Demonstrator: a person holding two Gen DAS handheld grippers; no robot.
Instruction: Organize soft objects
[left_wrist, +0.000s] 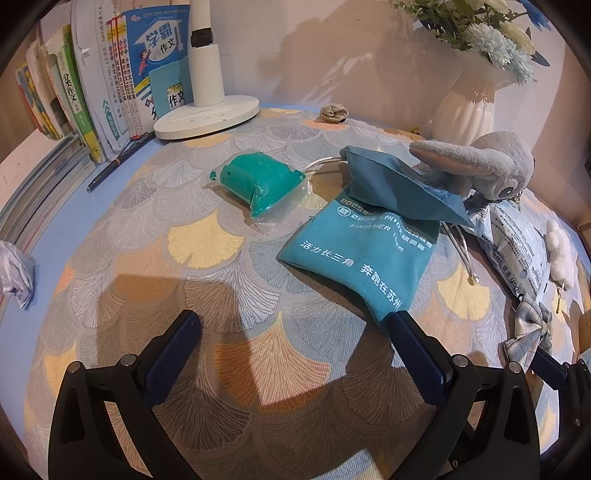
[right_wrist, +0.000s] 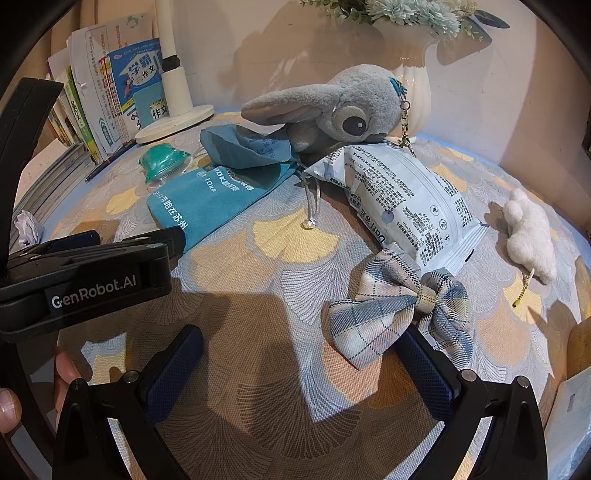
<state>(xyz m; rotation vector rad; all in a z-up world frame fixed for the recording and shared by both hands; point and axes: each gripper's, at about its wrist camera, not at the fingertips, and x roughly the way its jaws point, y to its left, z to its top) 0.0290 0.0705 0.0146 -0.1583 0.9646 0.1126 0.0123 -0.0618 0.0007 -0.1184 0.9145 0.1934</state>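
A teal drawstring pouch (left_wrist: 354, 254) lies on the patterned tablecloth, also in the right wrist view (right_wrist: 207, 199). A grey plush toy (left_wrist: 480, 166) (right_wrist: 332, 107) rests on the pouch's top edge and on a white wipes pack (right_wrist: 406, 199). A plaid bow (right_wrist: 395, 314) lies at my right gripper's right finger. A green squishy pack (left_wrist: 255, 181) and a white fluffy keychain (right_wrist: 528, 236) lie apart. My left gripper (left_wrist: 295, 354) is open, its right finger touching the pouch's near corner. My right gripper (right_wrist: 299, 373) is open and empty.
A row of books (left_wrist: 92, 92) stands at the back left with a pen (left_wrist: 118, 162) in front. A white lamp base (left_wrist: 207, 114) and a white vase of flowers (left_wrist: 469, 99) stand at the back. Crumpled paper (left_wrist: 14, 273) lies at the left edge.
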